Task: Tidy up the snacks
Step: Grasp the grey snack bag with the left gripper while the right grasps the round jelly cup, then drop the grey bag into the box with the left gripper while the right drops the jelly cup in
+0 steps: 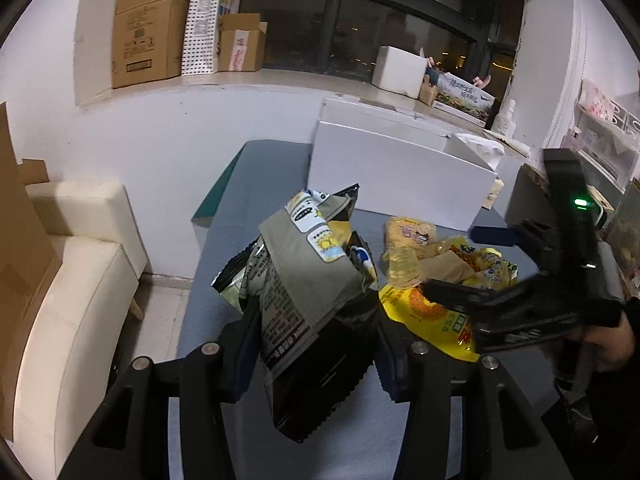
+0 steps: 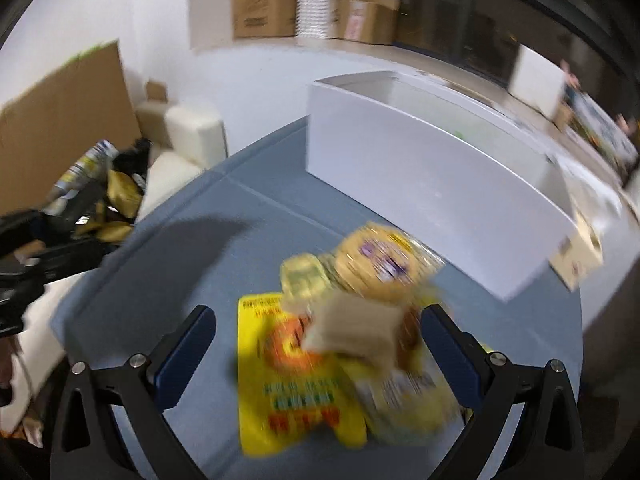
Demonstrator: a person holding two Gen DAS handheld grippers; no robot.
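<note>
A grey and black snack bag (image 1: 316, 300) stood at the centre of the left wrist view, gripped at its lower part between the two fingers of the left tongs (image 1: 316, 364) and raised above the blue counter (image 1: 208, 320); in the right wrist view the same bag showed at the left edge, small and partly blurred; the rest of the snacks lay in a pile (image 2: 344, 344) on the counter at lower centre of the right wrist view, a flat yellow packet (image 2: 280, 392) at the bottom with a tan packet (image 2: 352, 332) and a round yellow bag with purple print (image 2: 384, 260) on top of it; that view was blurred, so the labels could not be read; the right tongs (image 2: 316, 352) hung over this pile with fingers spread wide on either side of it, gripping nothing; whether they touched the packets could not be told; in the left wrist view the right tongs crossed the right side of the frame above the pile; behind the snacks, toward the upper right of both views, an open white box (image 2: 420, 172) sat on the counter; a cream sofa (image 1: 68, 292) filled the left of the left wrist view; cardboard boxes (image 1: 148, 28) stood on a ledge at the upper left.
</note>
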